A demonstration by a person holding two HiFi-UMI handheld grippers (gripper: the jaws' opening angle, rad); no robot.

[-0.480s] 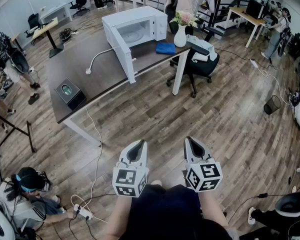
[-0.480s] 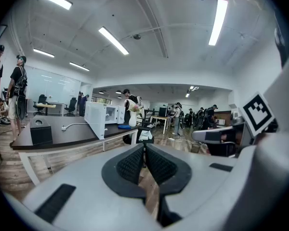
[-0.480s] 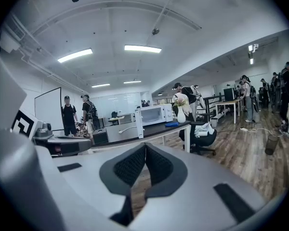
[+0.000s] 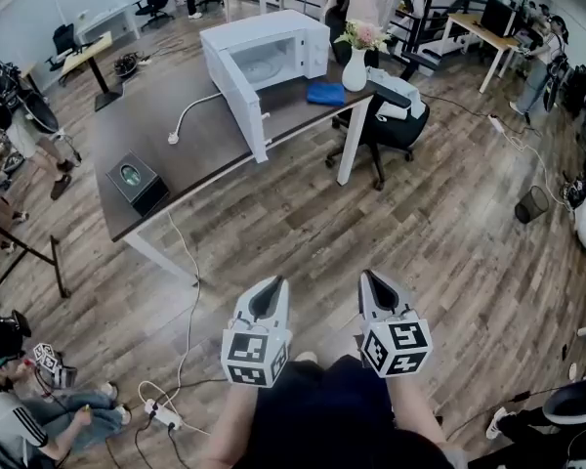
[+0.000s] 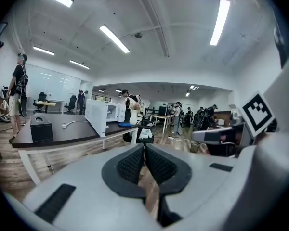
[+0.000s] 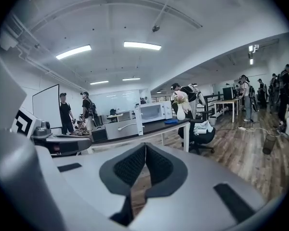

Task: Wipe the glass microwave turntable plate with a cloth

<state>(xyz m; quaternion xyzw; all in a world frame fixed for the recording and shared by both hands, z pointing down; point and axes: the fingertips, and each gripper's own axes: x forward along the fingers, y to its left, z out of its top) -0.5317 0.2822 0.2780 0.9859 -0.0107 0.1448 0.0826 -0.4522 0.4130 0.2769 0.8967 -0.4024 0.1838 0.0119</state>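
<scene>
A white microwave [image 4: 264,57] with its door swung open stands on the dark table [image 4: 146,130] far ahead; a glass turntable plate [image 4: 261,69] shows faintly inside. A folded blue cloth [image 4: 324,93] lies on the table right of the microwave. My left gripper [image 4: 271,283] and right gripper [image 4: 374,277] hang side by side low over the wooden floor, well short of the table. Both are shut with nothing between their pads. The microwave [image 5: 102,115] and cloth [image 5: 124,124] show far off in the left gripper view, and the microwave [image 6: 154,112] and cloth [image 6: 172,121] in the right gripper view.
A white vase of flowers [image 4: 355,59] stands by the cloth. A small black box [image 4: 135,182] sits near the table's left end. A black office chair [image 4: 391,115] stands right of the table. Cables and a power strip [image 4: 161,413] lie on the floor; a person [image 4: 20,408] crouches at lower left.
The grippers hold the same place. The crouching person at lower left has shifted further left and down, toward the picture's edge.
</scene>
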